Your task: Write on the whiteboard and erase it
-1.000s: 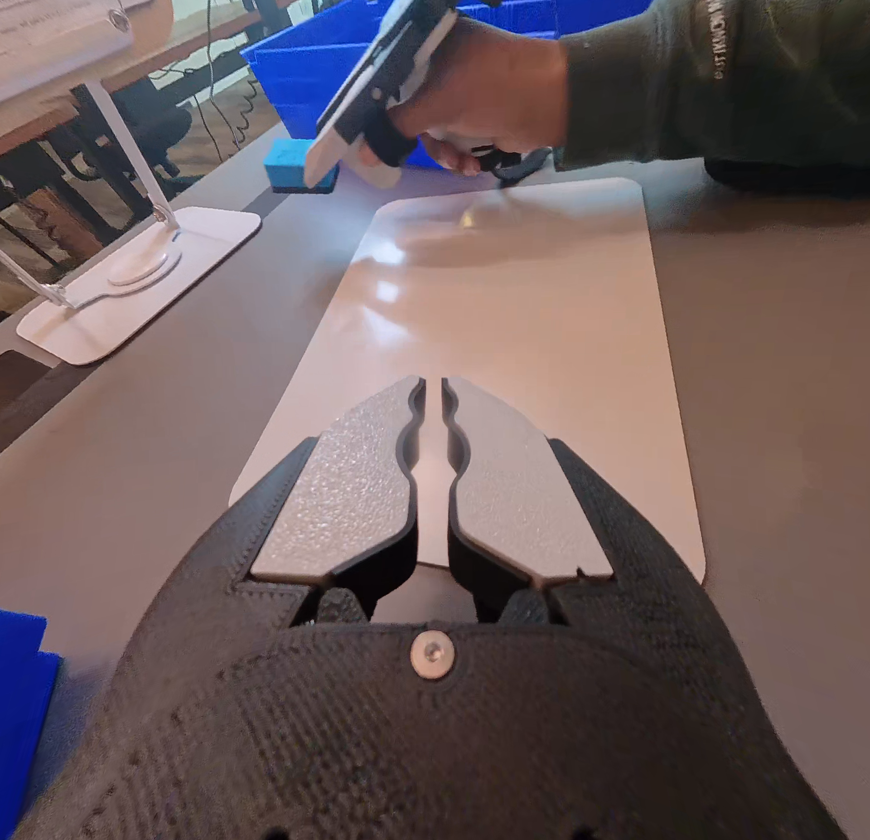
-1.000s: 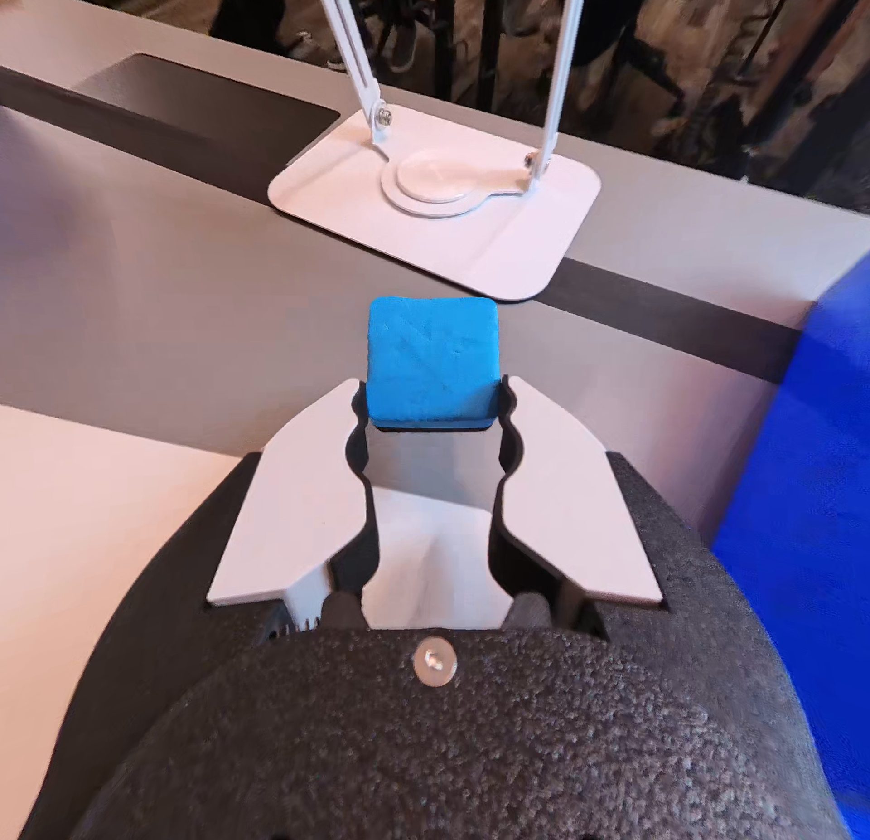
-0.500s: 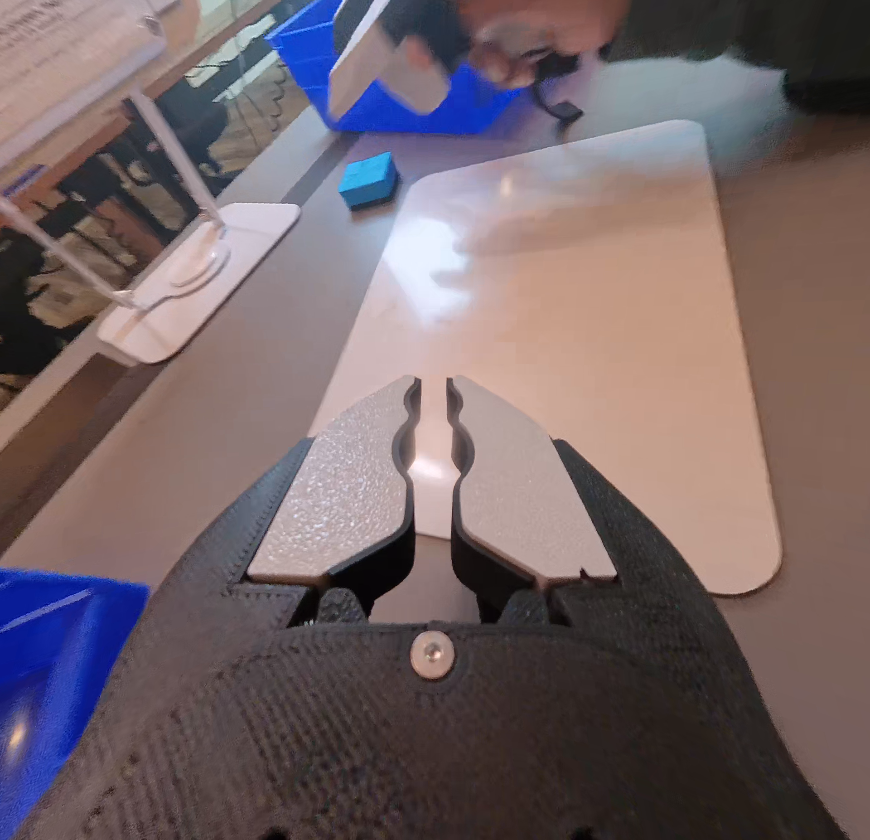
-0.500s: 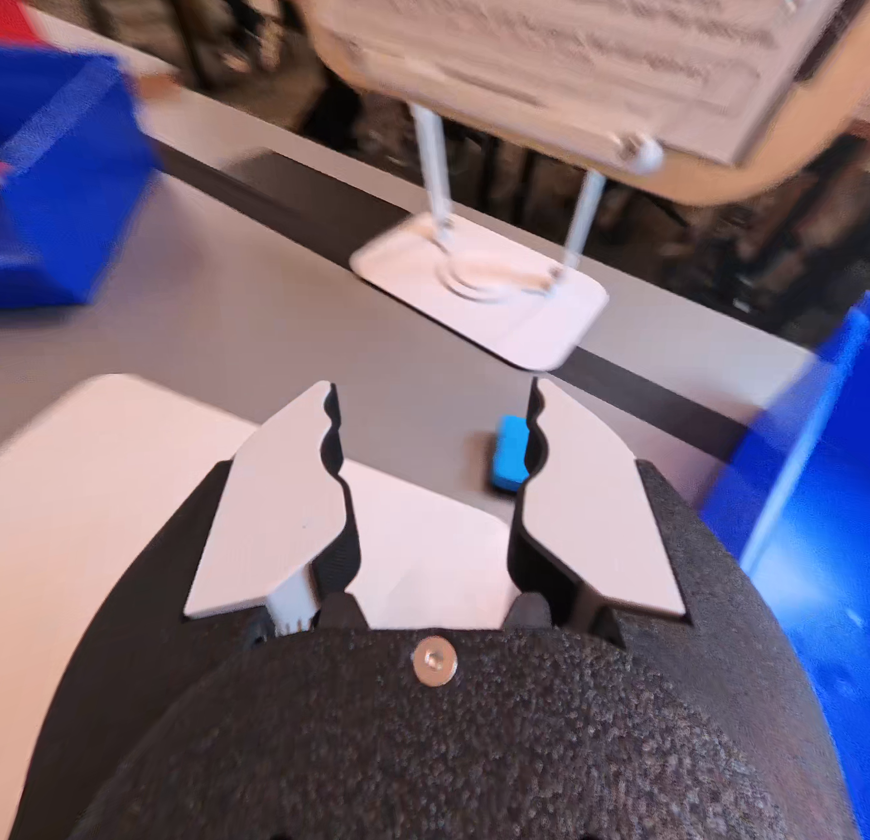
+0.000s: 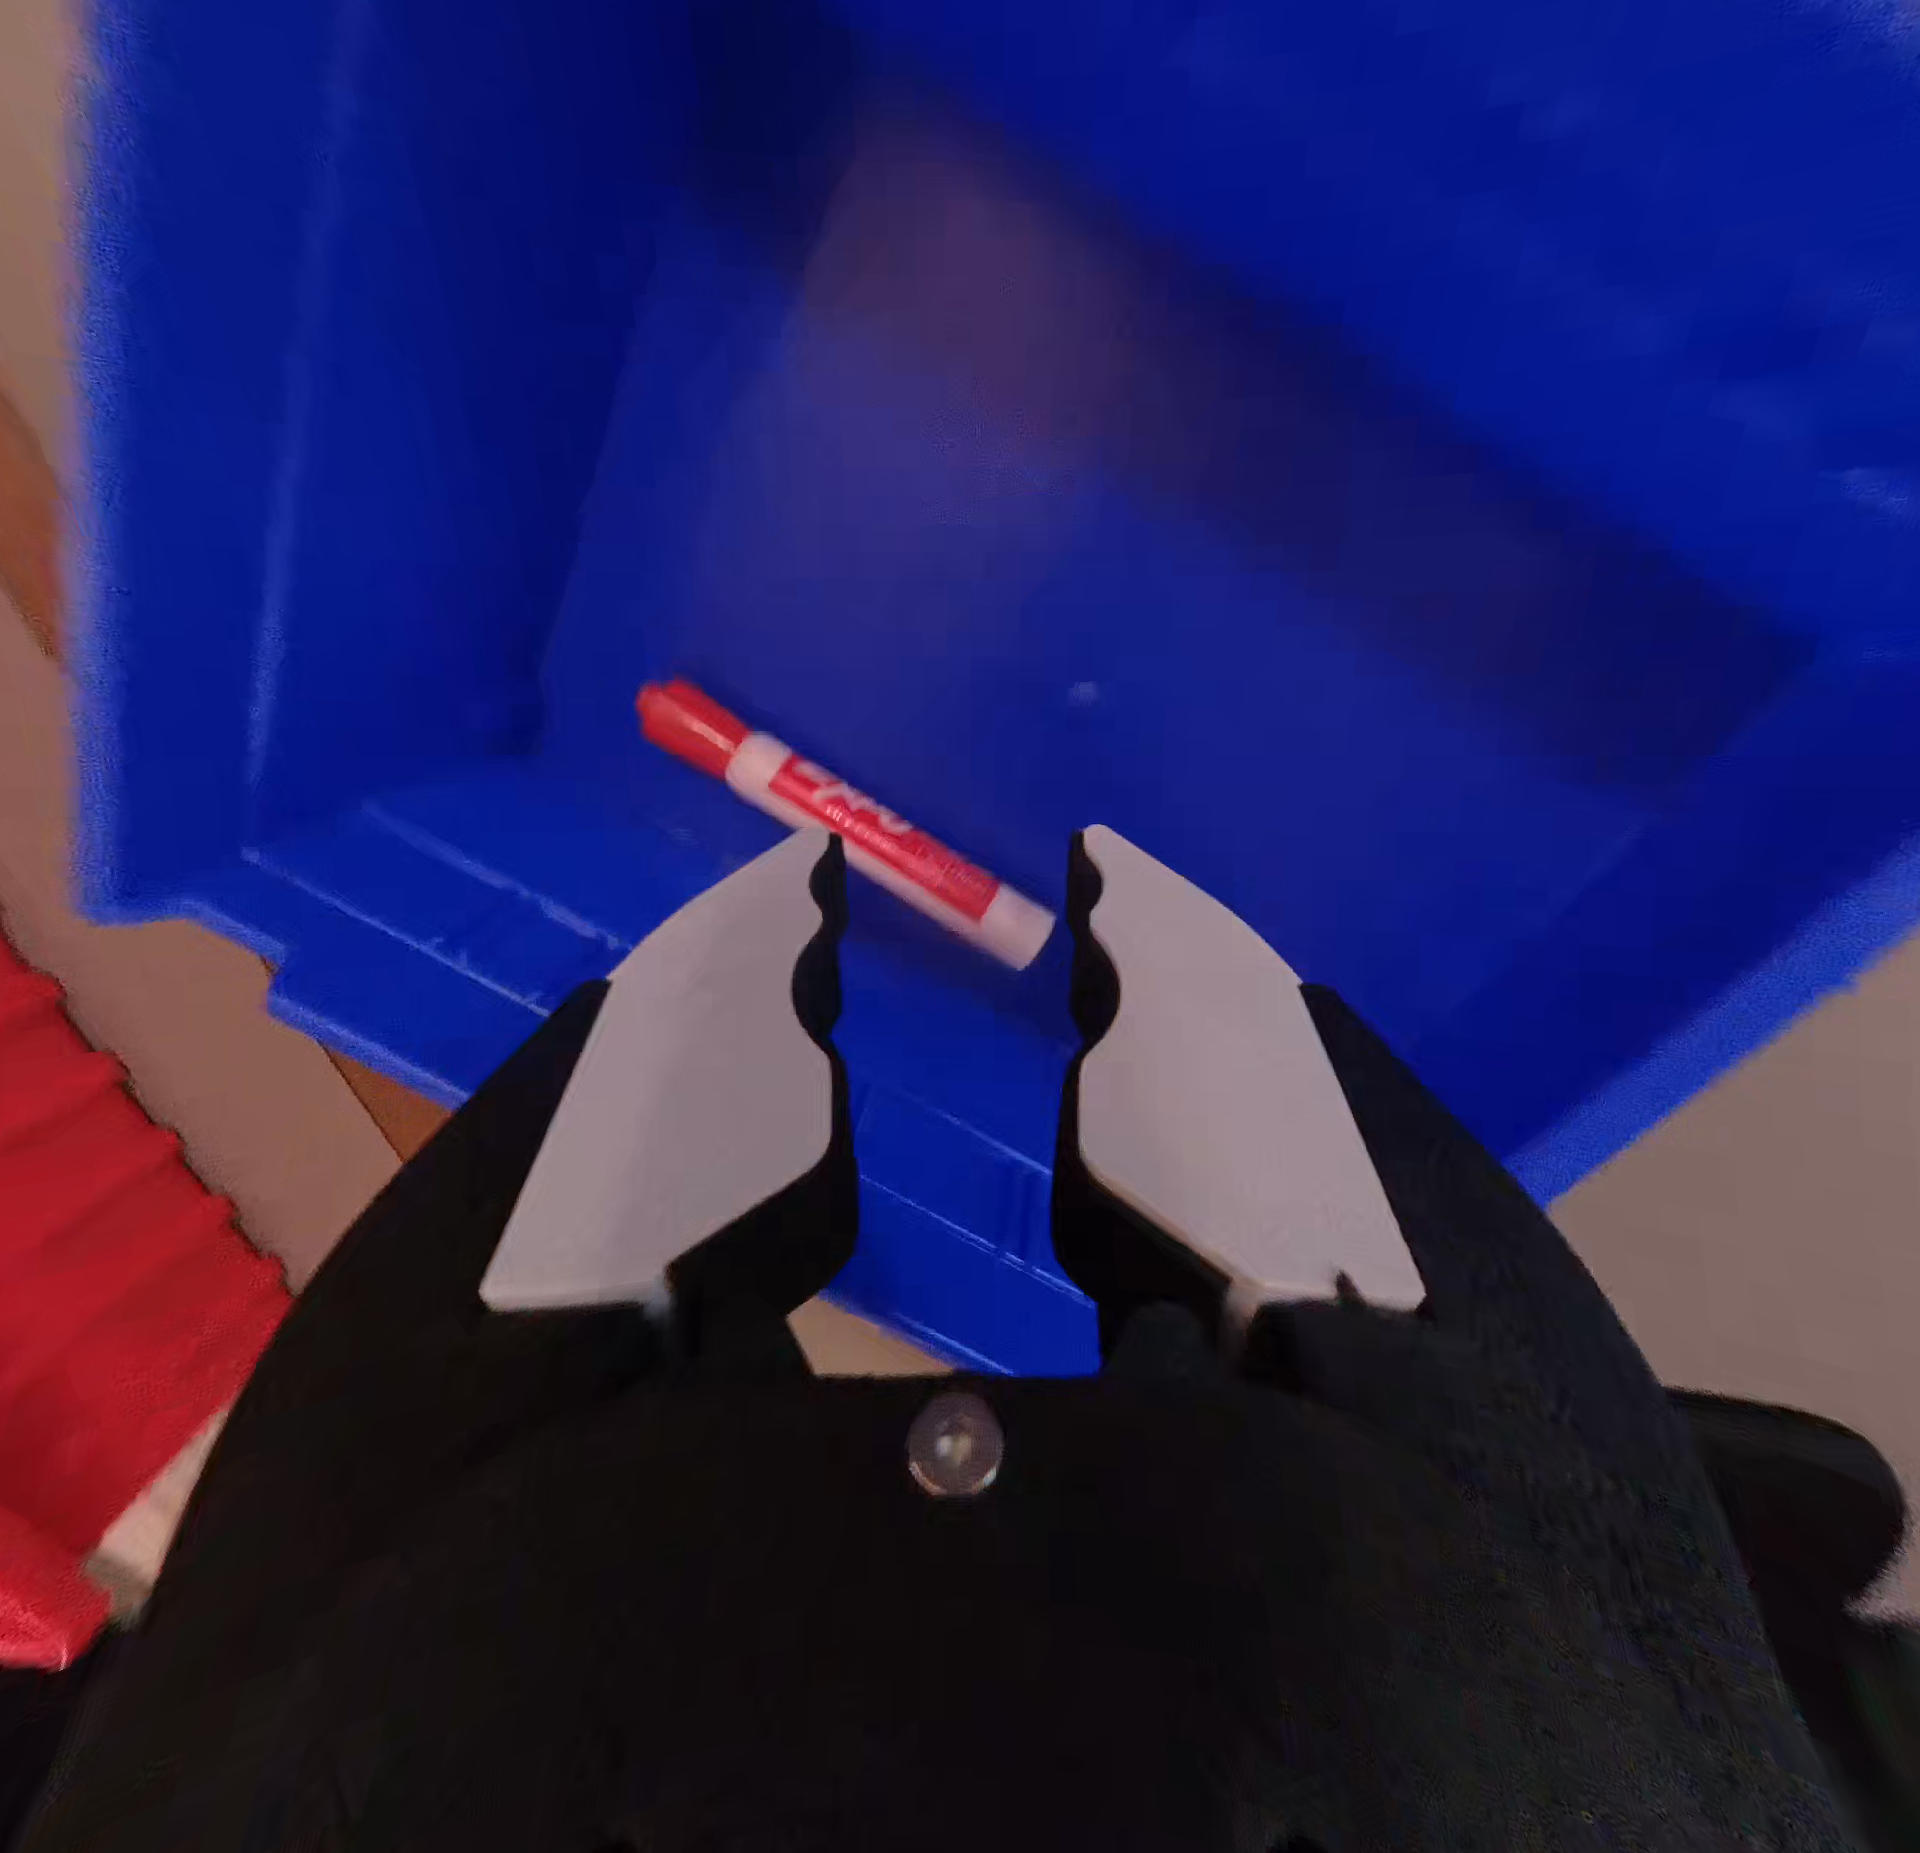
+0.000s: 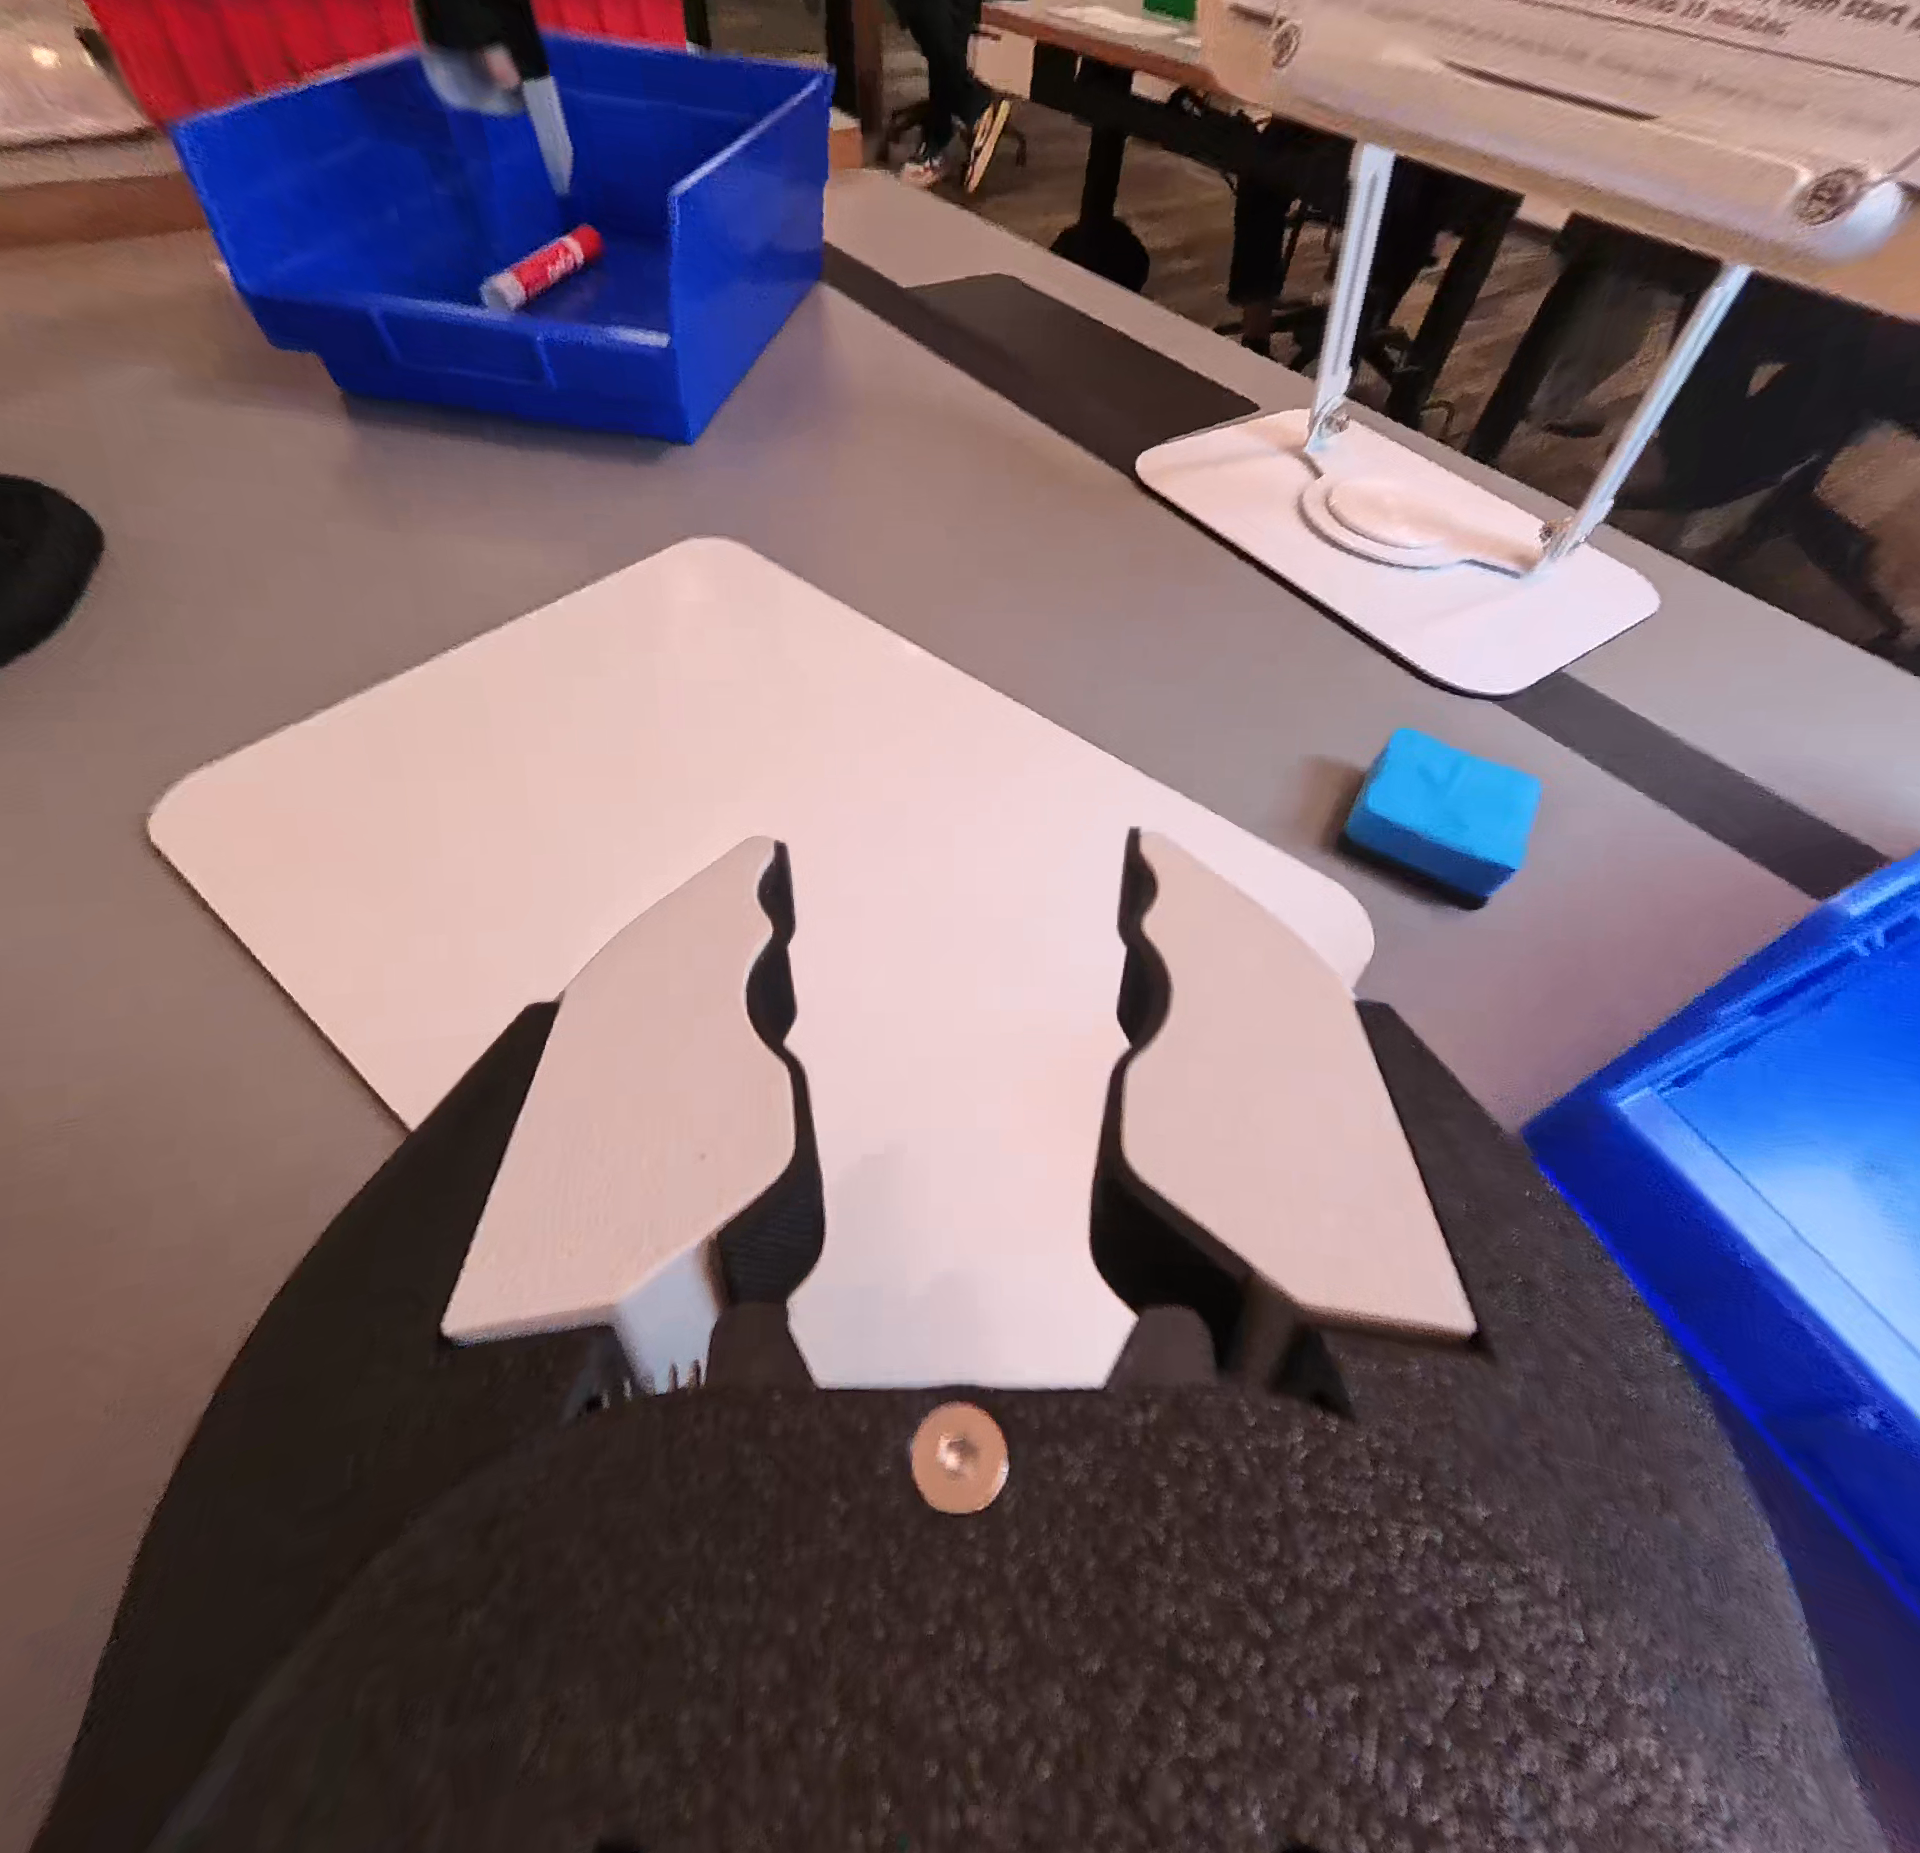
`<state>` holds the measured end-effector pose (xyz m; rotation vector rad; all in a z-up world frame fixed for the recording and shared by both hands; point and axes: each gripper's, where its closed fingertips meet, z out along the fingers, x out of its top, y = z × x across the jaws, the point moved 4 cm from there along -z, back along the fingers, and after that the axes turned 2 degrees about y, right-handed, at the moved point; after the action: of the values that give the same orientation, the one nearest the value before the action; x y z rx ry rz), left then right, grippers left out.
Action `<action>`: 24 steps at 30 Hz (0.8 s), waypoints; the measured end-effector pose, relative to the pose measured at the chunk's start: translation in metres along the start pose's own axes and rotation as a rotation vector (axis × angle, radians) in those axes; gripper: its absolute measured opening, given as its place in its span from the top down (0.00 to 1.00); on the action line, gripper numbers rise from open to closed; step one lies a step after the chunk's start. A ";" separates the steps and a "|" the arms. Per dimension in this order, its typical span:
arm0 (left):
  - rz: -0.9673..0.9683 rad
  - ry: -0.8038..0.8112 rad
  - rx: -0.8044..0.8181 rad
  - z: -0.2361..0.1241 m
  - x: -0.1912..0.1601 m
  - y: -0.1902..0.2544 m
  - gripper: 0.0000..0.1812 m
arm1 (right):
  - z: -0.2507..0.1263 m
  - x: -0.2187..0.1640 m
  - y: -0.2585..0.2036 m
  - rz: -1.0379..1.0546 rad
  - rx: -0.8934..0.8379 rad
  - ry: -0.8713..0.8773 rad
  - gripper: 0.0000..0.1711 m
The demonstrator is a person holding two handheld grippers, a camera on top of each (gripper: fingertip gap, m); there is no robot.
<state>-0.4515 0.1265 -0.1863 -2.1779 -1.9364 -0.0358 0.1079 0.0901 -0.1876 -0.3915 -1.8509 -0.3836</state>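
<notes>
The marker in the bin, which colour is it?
Red and white marker; clearest in left wrist view.

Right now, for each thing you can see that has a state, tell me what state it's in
Left gripper: open, empty, above the marker.
Right gripper: open, empty, over the whiteboard.
Red marker: capped, lying flat in the blue bin.
Whiteboard: blank, flat on the table.
Blue eraser: resting on the table beside the whiteboard.

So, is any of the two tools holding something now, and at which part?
Nothing is held. The left tool is open above the red marker in the blue bin; the right tool is open over the whiteboard.
</notes>
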 end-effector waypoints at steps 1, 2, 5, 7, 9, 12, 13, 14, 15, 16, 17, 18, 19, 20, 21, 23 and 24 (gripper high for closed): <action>-0.032 -0.092 0.016 0.012 -0.003 -0.009 0.76 | 0.000 -0.002 -0.002 -0.026 -0.002 -0.011 0.65; -0.056 -0.156 0.046 0.022 -0.005 -0.017 0.76 | 0.000 -0.003 -0.004 -0.056 -0.004 -0.013 0.65; -0.158 -0.263 0.065 0.043 -0.007 -0.028 0.74 | 0.001 -0.006 -0.013 -0.105 0.016 -0.024 0.66; -0.201 -0.312 0.086 0.051 -0.011 -0.035 0.75 | 0.001 -0.006 -0.017 -0.130 0.023 -0.025 0.67; -0.234 -0.332 0.057 0.061 -0.013 -0.032 0.76 | 0.000 -0.006 -0.018 -0.150 0.025 -0.023 0.69; -0.227 -0.372 0.019 0.071 -0.016 -0.027 0.86 | 0.000 -0.007 -0.017 -0.147 0.032 -0.017 0.70; -0.205 -0.351 0.006 0.071 -0.013 -0.025 0.89 | 0.000 -0.007 -0.017 -0.142 0.033 -0.018 0.70; -0.182 -0.348 -0.010 0.071 -0.012 -0.022 0.90 | 0.001 -0.008 -0.017 -0.142 0.033 -0.020 0.71; -0.154 -0.346 -0.011 0.071 -0.011 -0.021 0.90 | 0.001 -0.009 -0.017 -0.145 0.030 -0.025 0.71; -0.129 -0.340 -0.013 0.070 -0.011 -0.019 0.90 | 0.002 -0.011 -0.017 -0.153 0.026 -0.030 0.71; -0.102 -0.323 -0.012 0.070 -0.009 -0.017 0.90 | 0.002 -0.012 -0.016 -0.161 0.022 -0.034 0.72; -0.069 -0.287 -0.011 0.070 -0.005 -0.013 0.90 | 0.003 -0.012 -0.017 -0.167 0.019 -0.036 0.72; -0.039 -0.240 -0.014 0.070 0.000 -0.007 0.90 | 0.004 -0.013 -0.017 -0.171 0.017 -0.035 0.72; -0.010 -0.199 -0.017 0.069 0.004 -0.001 0.90 | 0.004 -0.013 -0.018 -0.175 0.016 -0.032 0.72; 0.029 -0.165 -0.019 0.068 0.008 0.007 0.90 | 0.005 -0.013 -0.018 -0.178 0.013 -0.029 0.73; 0.102 -0.094 -0.006 0.060 0.014 0.020 0.90 | 0.005 -0.014 -0.018 -0.183 0.001 -0.022 0.73; 0.133 -0.044 -0.007 0.051 0.018 0.027 0.89 | 0.006 -0.015 -0.018 -0.185 -0.005 -0.020 0.73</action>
<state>-0.4290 0.1511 -0.2371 -2.3261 -1.8112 0.0278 0.0993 0.0753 -0.2045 -0.2288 -1.9123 -0.5117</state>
